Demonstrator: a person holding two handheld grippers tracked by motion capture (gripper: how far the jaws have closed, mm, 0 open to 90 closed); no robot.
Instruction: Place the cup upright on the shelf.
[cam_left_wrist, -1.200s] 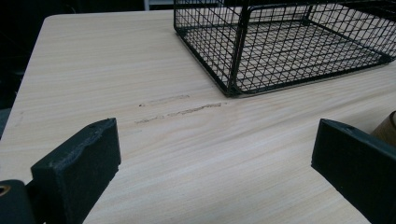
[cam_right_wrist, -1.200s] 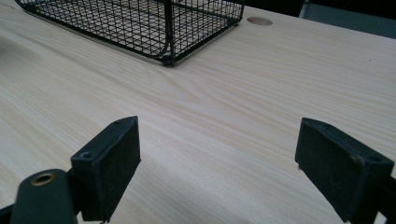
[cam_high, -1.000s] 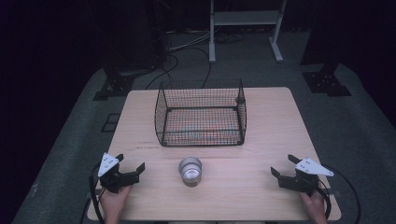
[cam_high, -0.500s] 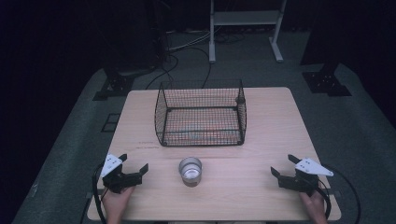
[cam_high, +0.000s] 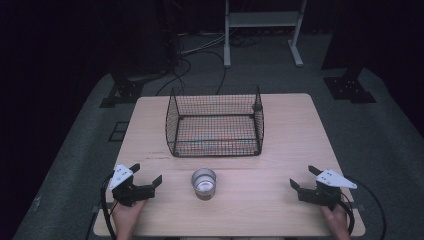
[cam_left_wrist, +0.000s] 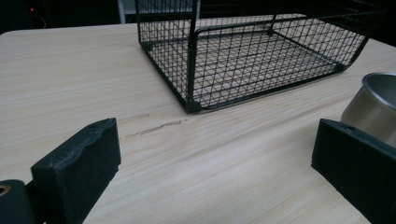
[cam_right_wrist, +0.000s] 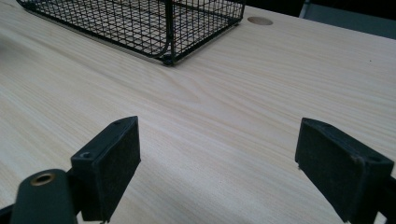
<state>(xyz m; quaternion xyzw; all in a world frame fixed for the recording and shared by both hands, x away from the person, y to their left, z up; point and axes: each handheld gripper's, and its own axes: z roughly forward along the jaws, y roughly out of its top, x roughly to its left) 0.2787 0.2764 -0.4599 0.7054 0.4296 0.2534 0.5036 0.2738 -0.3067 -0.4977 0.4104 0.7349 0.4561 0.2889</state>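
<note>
— What do you count, left to right?

— My left gripper (cam_high: 146, 176), jaws spread wide and holding nothing. Just right of it, one round metal cup (cam_high: 204, 182), smooth and shiny, upright on the pale wood-grain table (cam_high: 285, 140). Ahead of both claws, one black wire-mesh basket (cam_high: 216, 121), rectangular with rounded corners.

— And the far side?

— My right gripper (cam_high: 304, 178), also released, well right of the cup. Two claws, one cup, one basket.
</note>
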